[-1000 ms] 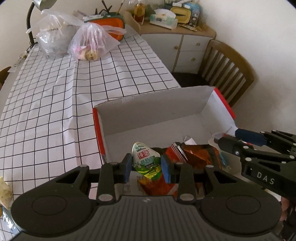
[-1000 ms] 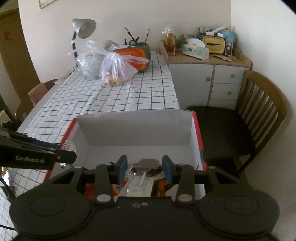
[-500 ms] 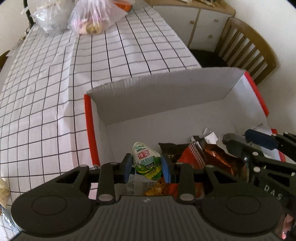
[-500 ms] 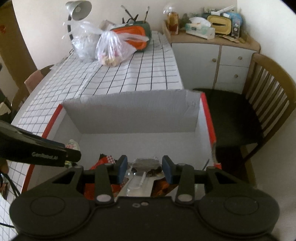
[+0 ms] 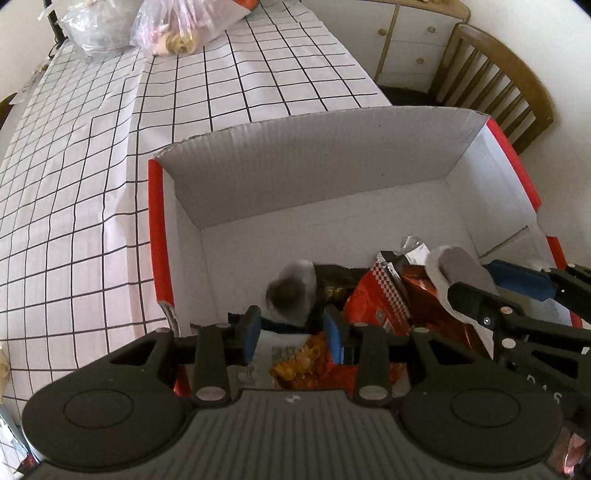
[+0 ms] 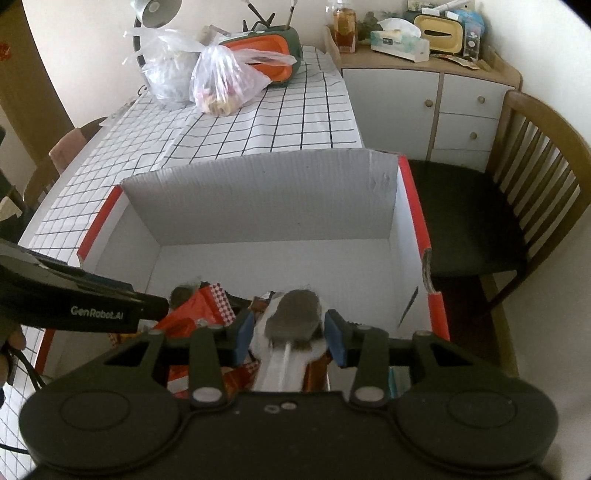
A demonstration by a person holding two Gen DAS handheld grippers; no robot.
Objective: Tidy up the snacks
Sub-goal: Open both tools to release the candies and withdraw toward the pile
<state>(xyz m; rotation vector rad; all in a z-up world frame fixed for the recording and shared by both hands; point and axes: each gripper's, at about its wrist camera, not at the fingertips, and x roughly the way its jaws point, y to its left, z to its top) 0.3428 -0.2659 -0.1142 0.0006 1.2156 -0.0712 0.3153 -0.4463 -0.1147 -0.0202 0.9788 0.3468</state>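
A white cardboard box with red edges (image 5: 157, 225) (image 6: 417, 218) stands on the checked table. Several snack packets (image 5: 373, 299) (image 6: 199, 306) lie in its near part. My left gripper (image 5: 291, 328) is open and empty over the box. A blurred jelly cup (image 5: 291, 295) lies just beyond its tips, on the packets. My right gripper (image 6: 290, 332) (image 5: 491, 280) holds a clear-wrapped ice-cream-like snack with a grey top and a stick (image 6: 293, 317) (image 5: 458, 266) between its fingers above the packets.
Two plastic bags (image 6: 221, 77) (image 5: 184, 26) and an orange-green case (image 6: 266, 48) stand at the table's far end beside a desk lamp (image 6: 155, 7). A wooden chair (image 6: 524, 177) and a white sideboard (image 6: 436, 96) are to the right of the box.
My left gripper has opened and let go of the green-labelled jelly cup, which dropped into the box. Both grippers tilted further down over the box; the right one lowered its snack.
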